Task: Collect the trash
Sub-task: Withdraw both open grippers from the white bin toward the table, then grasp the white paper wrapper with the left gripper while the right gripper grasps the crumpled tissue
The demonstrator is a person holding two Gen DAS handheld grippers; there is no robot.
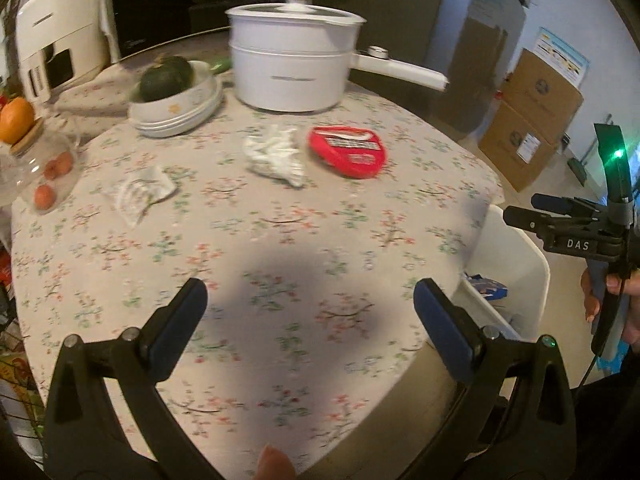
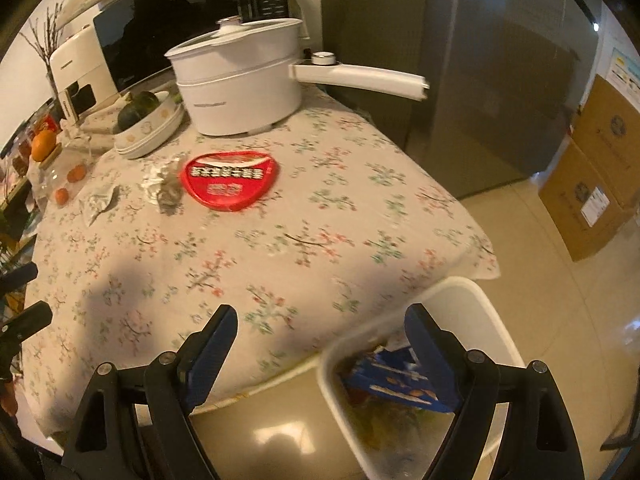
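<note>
Floral cloth is covering the surface (image 1: pixel 280 240), with the white pot (image 1: pixel 292 68) sitting at its far edge. Off the near right corner, the white bin (image 2: pixel 472 300) is holding blue packaging. Mid-surface, the red lid (image 1: pixel 348 152), crumpled tissue (image 1: pixel 276 156) and clear wrapper (image 1: pixel 140 192) are lying apart. Your left gripper (image 1: pixel 308 320) and right gripper (image 2: pixel 320 344) are both hanging wide open, gripping nothing.

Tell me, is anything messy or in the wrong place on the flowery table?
Yes. A crumpled white tissue, a red lid and a torn clear wrapper lie loose on the tablecloth, between the dishes. They look like trash. The white bin by the table's edge already holds a blue packet.
</note>
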